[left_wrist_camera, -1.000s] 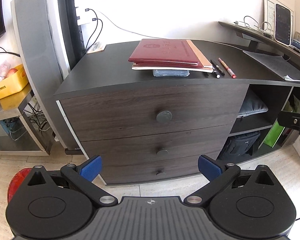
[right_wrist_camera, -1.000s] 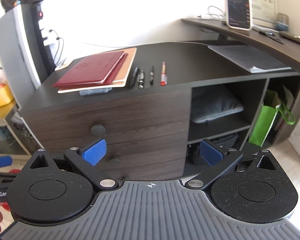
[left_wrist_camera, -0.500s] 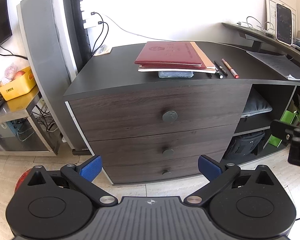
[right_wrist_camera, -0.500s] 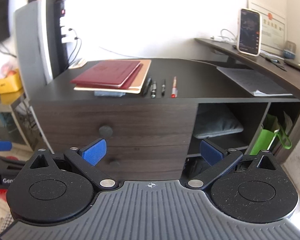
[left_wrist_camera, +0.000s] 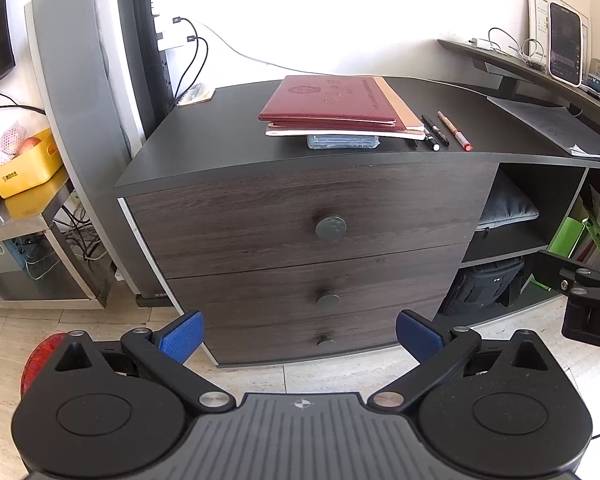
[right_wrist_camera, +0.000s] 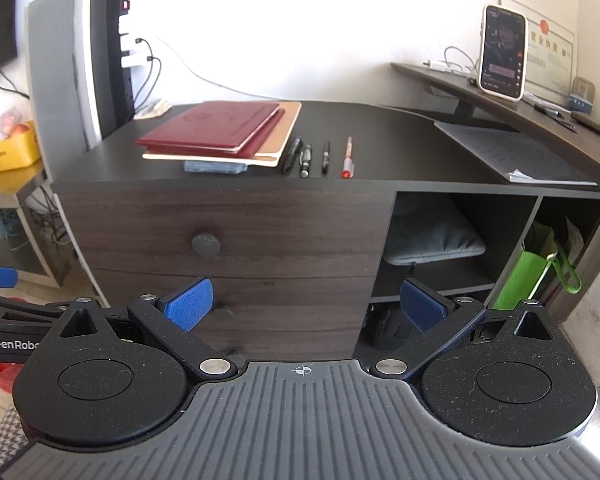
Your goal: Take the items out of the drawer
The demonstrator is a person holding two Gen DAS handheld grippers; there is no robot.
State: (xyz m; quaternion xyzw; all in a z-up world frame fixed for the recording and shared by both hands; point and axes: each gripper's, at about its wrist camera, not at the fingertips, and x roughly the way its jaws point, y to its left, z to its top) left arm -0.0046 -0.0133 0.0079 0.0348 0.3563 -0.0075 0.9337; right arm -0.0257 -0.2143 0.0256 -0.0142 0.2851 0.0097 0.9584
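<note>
Left wrist view: left gripper and right gripper both spread and empty, well short of the shut top drawer; advise centring one on its round knob, pinching squarely, pulling straight out.

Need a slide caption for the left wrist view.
Open left gripper faces a closed three-drawer dresser; books and pens on top.
</note>
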